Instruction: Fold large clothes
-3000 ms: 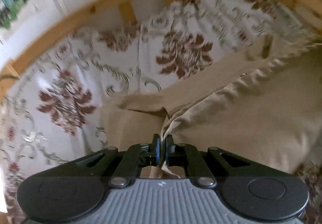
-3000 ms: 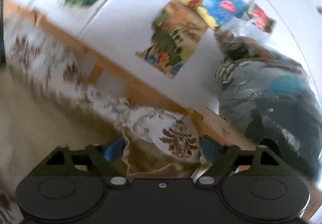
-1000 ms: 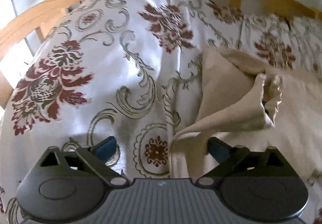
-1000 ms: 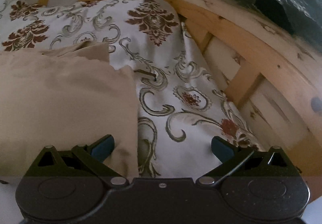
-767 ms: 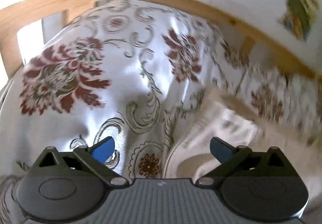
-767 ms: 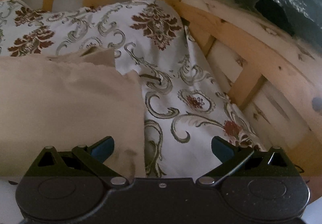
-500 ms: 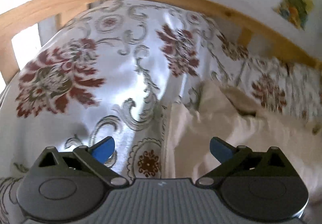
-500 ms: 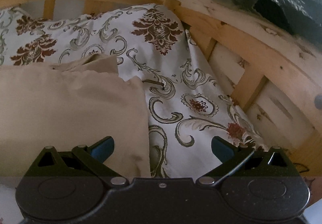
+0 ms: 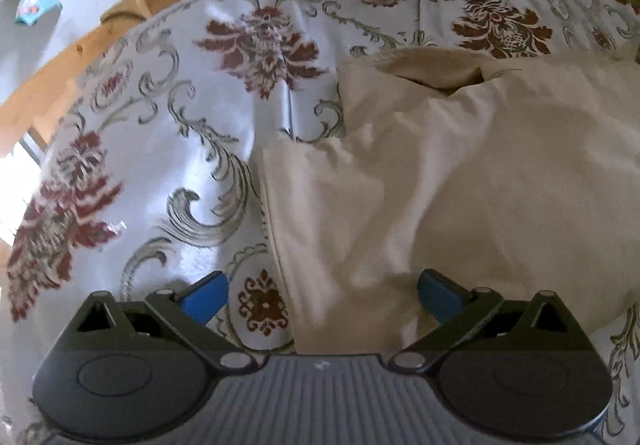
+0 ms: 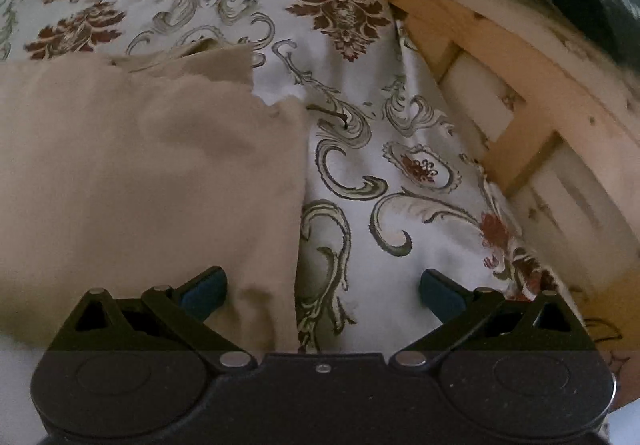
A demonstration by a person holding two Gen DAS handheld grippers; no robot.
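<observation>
On patterned bedspread, folded beige garment.

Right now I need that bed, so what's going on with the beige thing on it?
A person with a gripper in each hand is folding a large beige cloth on the patterned bedspread. The left gripper and right gripper are both open and hold nothing. The cloth lies doubled over, its far edges uneven, so the folding looks unfinished.
</observation>
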